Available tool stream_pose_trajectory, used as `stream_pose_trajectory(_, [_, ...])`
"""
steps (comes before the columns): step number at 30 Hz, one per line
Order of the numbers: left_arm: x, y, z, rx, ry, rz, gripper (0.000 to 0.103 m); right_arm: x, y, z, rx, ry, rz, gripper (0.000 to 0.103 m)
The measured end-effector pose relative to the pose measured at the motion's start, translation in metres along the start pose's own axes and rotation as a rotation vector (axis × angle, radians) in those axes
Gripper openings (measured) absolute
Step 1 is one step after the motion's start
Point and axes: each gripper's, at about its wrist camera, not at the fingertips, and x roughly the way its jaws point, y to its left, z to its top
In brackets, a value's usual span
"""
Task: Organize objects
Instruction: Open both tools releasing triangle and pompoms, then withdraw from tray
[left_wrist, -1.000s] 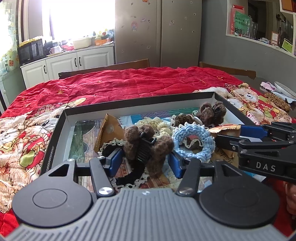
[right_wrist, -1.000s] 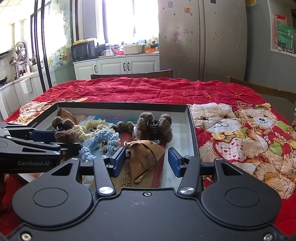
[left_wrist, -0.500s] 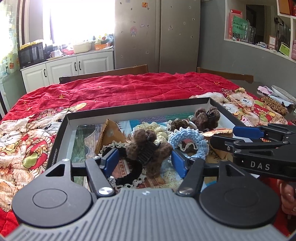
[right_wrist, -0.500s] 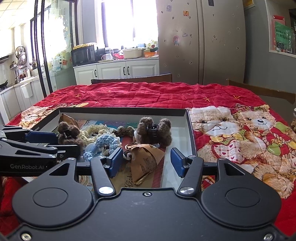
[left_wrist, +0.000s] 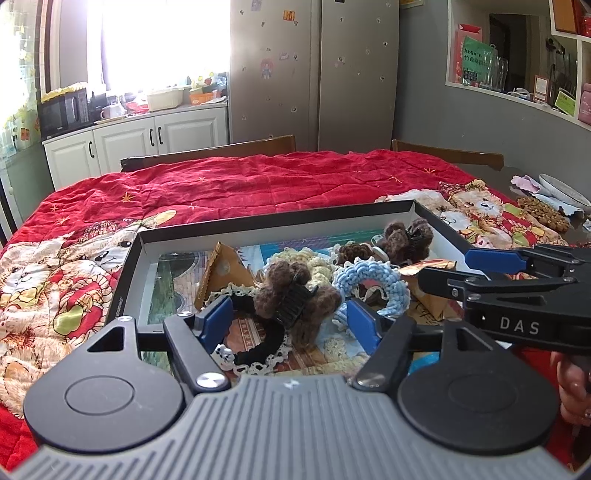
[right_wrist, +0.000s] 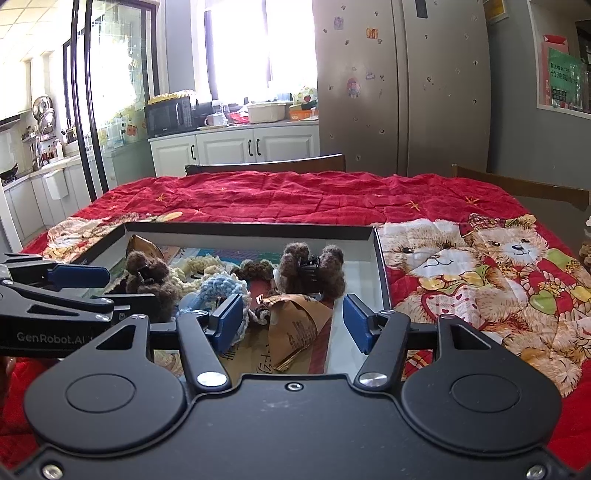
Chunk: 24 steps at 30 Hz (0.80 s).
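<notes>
A shallow black-rimmed box (left_wrist: 280, 218) on the red quilt holds hair accessories. A brown fuzzy claw clip (left_wrist: 295, 295) lies just ahead of my open left gripper (left_wrist: 290, 319), beside a black lace-edged scrunchie (left_wrist: 255, 349) and a blue crochet scrunchie (left_wrist: 369, 284). A cream scrunchie (left_wrist: 295, 258) and a second brown claw clip (left_wrist: 406, 238) lie further back. My right gripper (right_wrist: 293, 321) is open and empty over a brown paper packet (right_wrist: 295, 328); the second claw clip (right_wrist: 312, 271) lies beyond it inside the box (right_wrist: 380, 258).
A brown triangular packet (left_wrist: 221, 271) leans at the box's left. The teddy-print red quilt (right_wrist: 480, 266) covers the table. Wooden chair backs (left_wrist: 210, 151) stand at the far edge. A dish and snacks (left_wrist: 543, 210) lie at the far right.
Both grippers have pulled back and up a little from the box; the objects look slightly farther away. Nothing was grasped, and both stay open.
</notes>
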Motion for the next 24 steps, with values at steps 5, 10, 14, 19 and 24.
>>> stream_pose_trajectory(5, [-0.012,-0.001,0.003,-0.005,-0.017,-0.003,0.084,-0.014,0.002,0.005,0.001,-0.031,0.001,0.062])
stream_pose_trajectory(10, [-0.027,-0.001,0.007,-0.014,-0.041,-0.016,0.085,-0.028,0.003,0.008,0.004,-0.055,0.005,0.063])
stream_pose_trajectory(14, [-0.040,-0.001,0.010,-0.020,-0.059,-0.024,0.086,-0.041,0.001,0.011,0.020,-0.063,0.020,0.063])
stream_pose_trajectory(19, [-0.057,-0.003,0.012,-0.027,-0.082,-0.030,0.087,-0.060,0.000,0.012,0.025,-0.080,0.020,0.064])
stream_pose_trajectory(24, [-0.073,-0.005,0.010,-0.036,-0.091,-0.036,0.088,-0.084,-0.004,0.010,0.027,-0.091,0.016,0.065])
